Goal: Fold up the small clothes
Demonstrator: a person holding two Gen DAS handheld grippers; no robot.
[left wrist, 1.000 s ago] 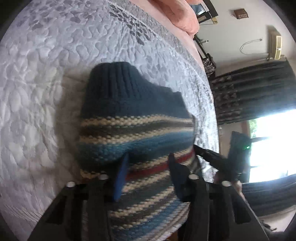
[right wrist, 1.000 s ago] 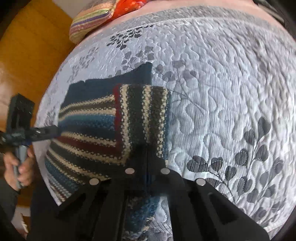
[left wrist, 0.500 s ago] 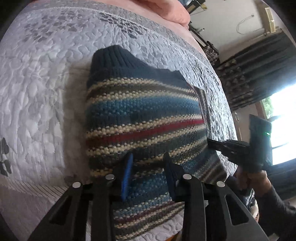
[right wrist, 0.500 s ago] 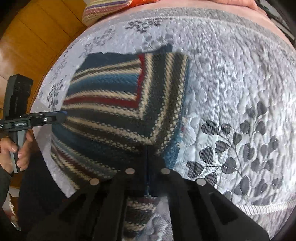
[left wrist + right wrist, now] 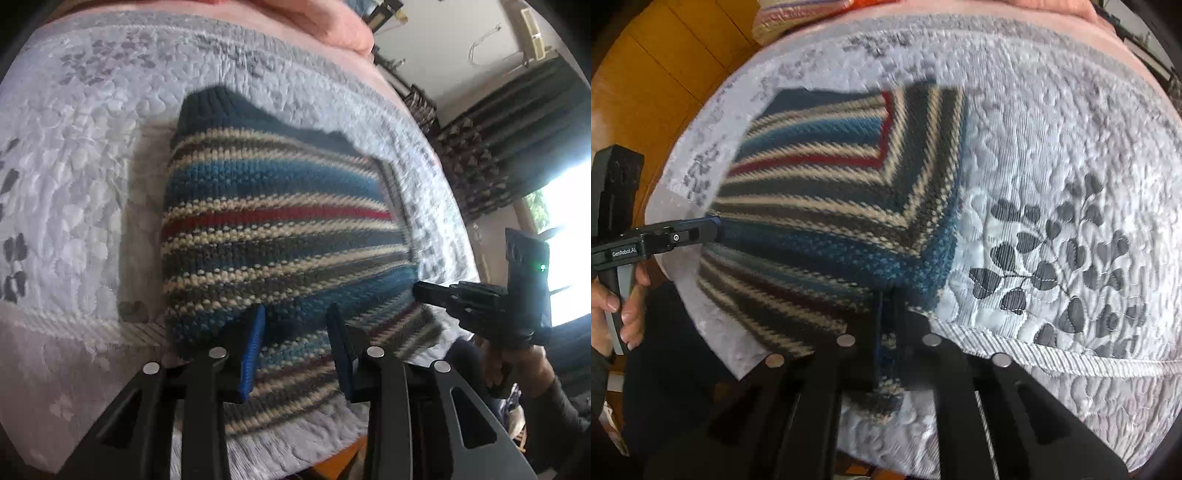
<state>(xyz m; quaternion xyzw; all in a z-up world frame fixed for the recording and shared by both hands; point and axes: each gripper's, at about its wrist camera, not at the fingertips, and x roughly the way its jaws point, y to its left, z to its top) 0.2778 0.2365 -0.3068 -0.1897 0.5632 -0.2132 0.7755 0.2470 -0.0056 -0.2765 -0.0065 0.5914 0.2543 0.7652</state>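
Quilted grey bedspread [image 5: 1052, 155] carries the striped knit sweater [image 5: 280, 221], partly folded near the bed's front edge. My right gripper [image 5: 888, 325] pinches its near hem; my left gripper [image 5: 295, 332] is open over the knit, seemingly holding nothing. One-sided pulling could drag the fold askew or off the edge.

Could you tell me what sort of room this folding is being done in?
Most likely a bedroom. The striped sweater lies on a bed's grey quilted bedspread, with a pink pillow at the far end, dark curtains beside a bright window, and a wooden floor.
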